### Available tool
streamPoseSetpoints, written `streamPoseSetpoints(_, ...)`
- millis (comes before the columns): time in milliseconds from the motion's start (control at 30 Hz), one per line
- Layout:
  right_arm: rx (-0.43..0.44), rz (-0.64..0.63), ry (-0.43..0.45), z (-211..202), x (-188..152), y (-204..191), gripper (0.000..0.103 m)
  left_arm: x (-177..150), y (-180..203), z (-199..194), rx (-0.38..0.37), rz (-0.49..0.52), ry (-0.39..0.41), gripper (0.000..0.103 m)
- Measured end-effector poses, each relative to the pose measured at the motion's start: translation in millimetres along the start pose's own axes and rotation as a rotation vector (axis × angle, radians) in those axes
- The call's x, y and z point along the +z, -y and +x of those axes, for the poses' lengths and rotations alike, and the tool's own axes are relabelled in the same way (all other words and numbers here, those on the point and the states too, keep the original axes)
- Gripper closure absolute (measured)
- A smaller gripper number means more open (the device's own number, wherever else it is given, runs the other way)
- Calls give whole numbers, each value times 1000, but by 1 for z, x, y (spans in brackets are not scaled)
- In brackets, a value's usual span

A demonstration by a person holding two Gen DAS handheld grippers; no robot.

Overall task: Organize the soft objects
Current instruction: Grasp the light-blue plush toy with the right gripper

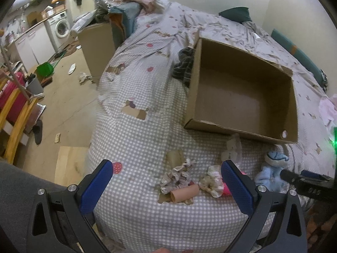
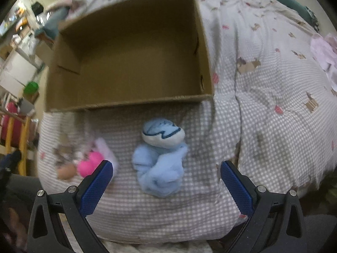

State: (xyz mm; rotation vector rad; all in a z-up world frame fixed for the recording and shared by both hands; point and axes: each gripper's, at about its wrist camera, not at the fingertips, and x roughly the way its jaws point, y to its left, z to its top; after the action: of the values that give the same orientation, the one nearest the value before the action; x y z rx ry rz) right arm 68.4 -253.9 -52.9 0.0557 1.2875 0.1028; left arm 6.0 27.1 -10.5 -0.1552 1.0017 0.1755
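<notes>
- Our right gripper point(image 2: 166, 172) is spread wide and empty, and the light blue sock bundle point(image 2: 160, 158) lies straight ahead of it on the checked bedspread point(image 2: 263, 126), centred between the two blue pads point(image 2: 99, 187).
- The bundle's long axis runs away from us toward the cardboard box point(image 2: 126, 103), its white, blue-stitched end nearest the box's front wall and its crumpled blue end nearest the jaws. We judge that a straight push forward would bracket it, with the box directly beyond for the drop.
- The box is open and looks empty, so nothing seems sorted yet.
- Our left gripper point(image 1: 166, 181) is also spread and holds nothing. Ahead of it lie a frilly patterned cloth point(image 1: 177, 177), a peach roll point(image 1: 184, 193) and a cream ruffled piece point(image 1: 211, 181), just beside one another.
- From the left wrist view the blue bundle point(image 1: 271, 170) sits well off to the right, close to the right tool's tip, so we judge the right hand the nearer one.
</notes>
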Motion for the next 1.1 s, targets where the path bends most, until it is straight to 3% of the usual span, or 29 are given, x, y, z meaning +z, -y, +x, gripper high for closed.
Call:
streamPoseSetpoints(100, -6, -39, -51, 18, -1, -7, 0, 1, -7, 3, 15, -30, -12, 1)
streamPoseSetpoints(267, -88, -134, -45, 42, -5, -25, 0, 5, -21, 6, 45, -84, -16, 1)
streamPoseSetpoints(333, -147, -178, -34, 52, -5, -33, 11, 8, -33, 10, 63, -124, -23, 1)
streamPoseSetpoints(433, -106, -179, -67, 66, -4, -36, 18, 10, -46, 17, 84, -154, -53, 1)
streamPoseSetpoints(567, -79, -179, -91, 80, -5, -35, 70, 9, -61, 27, 84, -202, -92, 1)
streamPoseSetpoints(633, -53, -166, -77, 78, -5, -30, 81, 10, -60, 31, 56, -205, -112, 1)
streamPoseSetpoints(800, 83, -84, -14, 52, -3, -12, 85, 10, -50, 43, 15, -183, -156, 4)
streamPoseSetpoints(933, 216, -7, 0, 31, -13, 3, 85, 4, -30, 64, -31, -115, -245, 22)
streamPoseSetpoints(1100, 269, -5, 37, 16, -24, 10, 85, -8, -1, 100, -60, -4, -340, 41)
